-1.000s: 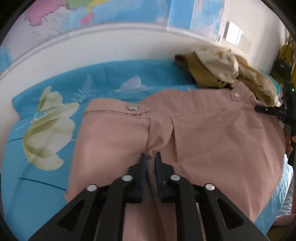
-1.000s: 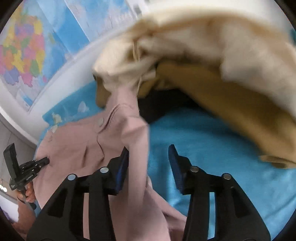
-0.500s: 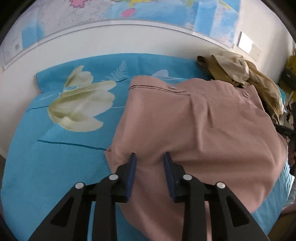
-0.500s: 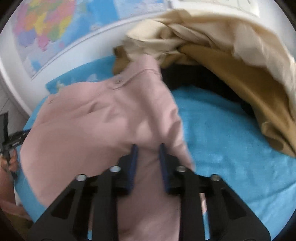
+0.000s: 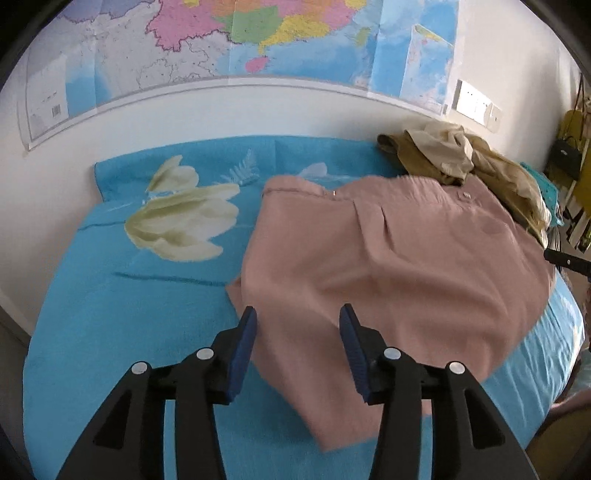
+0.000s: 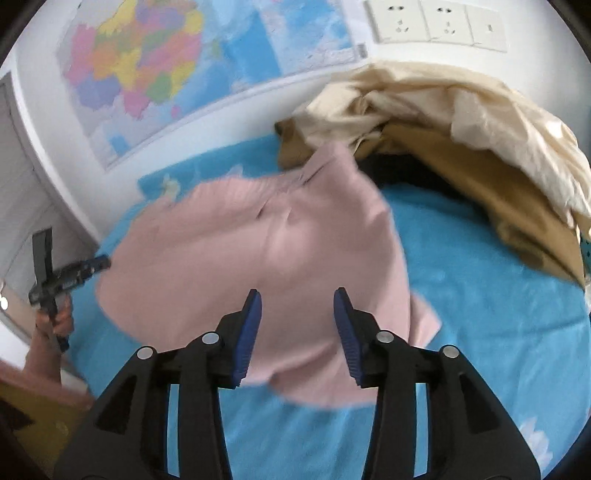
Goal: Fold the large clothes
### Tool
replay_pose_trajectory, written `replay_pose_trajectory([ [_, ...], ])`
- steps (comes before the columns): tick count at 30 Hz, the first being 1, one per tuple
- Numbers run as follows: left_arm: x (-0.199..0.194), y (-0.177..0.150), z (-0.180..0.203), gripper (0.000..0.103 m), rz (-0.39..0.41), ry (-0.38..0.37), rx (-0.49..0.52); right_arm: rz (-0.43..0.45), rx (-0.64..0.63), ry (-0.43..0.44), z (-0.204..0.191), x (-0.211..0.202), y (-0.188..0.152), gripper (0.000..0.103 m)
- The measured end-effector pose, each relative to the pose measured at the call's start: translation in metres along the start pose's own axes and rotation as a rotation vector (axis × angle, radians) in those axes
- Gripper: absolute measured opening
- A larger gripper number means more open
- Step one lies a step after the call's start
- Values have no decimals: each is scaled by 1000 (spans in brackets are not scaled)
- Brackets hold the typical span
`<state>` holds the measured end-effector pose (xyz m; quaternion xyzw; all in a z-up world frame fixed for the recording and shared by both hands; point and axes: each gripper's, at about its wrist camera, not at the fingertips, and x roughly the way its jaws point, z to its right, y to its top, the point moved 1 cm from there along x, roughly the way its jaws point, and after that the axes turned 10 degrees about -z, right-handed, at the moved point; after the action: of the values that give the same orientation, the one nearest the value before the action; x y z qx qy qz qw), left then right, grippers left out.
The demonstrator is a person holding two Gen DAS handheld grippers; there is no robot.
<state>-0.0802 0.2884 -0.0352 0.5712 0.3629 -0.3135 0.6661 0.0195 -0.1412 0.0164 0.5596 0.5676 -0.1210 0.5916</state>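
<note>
**Pink garment folded on the blue bed, both my grippers let go**

The pink garment [image 5: 399, 266] lies folded over on the blue floral bedspread [image 5: 129, 306], its waistband edge with a small button toward the wall and its loose lower edge nearest me. From my right wrist camera the same pink cloth [image 6: 266, 251] looks blurred, heaped in a rounded fold with one corner sticking out to the right on the bedspread [image 6: 498, 314].

My left gripper [image 5: 297, 343] hovers over the near edge of the garment; its jaws have just been opening and now stand apart, with the cloth under the gap but neither blue pad pressing it. My right gripper [image 6: 297, 326] is the same: jaws just spread again, parted above the pink fabric, nothing clamped.

Beyond the garment, touching its far corner, sits a pile of tan and cream clothes [image 5: 454, 158], seen up close from the right wrist [image 6: 461, 147]. A wall map [image 5: 258, 40] hangs above the bed, with white wall sockets [image 6: 436, 22] beside it.
</note>
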Motion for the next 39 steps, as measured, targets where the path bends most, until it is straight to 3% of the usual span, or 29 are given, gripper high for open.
replay_pose_trajectory([
  [2,10,-6,-1,45,-36,-3,-6,-34,-6,-26,-1,9,-8,34],
  [5,22,-11,-8,50,-53,-25,-45,-42,68,-26,14,25,-8,18],
  [8,29,-11,-13,54,-71,-20,-81,-52,150,-6,28,37,-6,16],
  [10,25,-10,-13,56,-74,-5,-90,-56,181,2,29,35,-5,20],
  [12,14,-13,-13,55,-61,-14,-103,-45,206,38,27,21,-9,44],
  [16,-11,-28,-14,55,-35,-71,-122,-9,274,157,24,-13,-29,66],
  [19,-20,-40,-10,56,-37,-130,-124,-33,349,256,26,-22,-48,68],
  [24,-21,-57,4,56,-79,-243,-95,-108,466,404,21,-1,-75,68],
  [28,-19,-63,14,56,-98,-293,-86,-118,522,425,15,23,-66,71],
  [35,-7,-70,40,57,-162,-438,-74,-28,586,325,11,40,-41,74],
  [39,2,-67,53,65,-173,-488,-89,6,612,308,9,46,-34,81],
])
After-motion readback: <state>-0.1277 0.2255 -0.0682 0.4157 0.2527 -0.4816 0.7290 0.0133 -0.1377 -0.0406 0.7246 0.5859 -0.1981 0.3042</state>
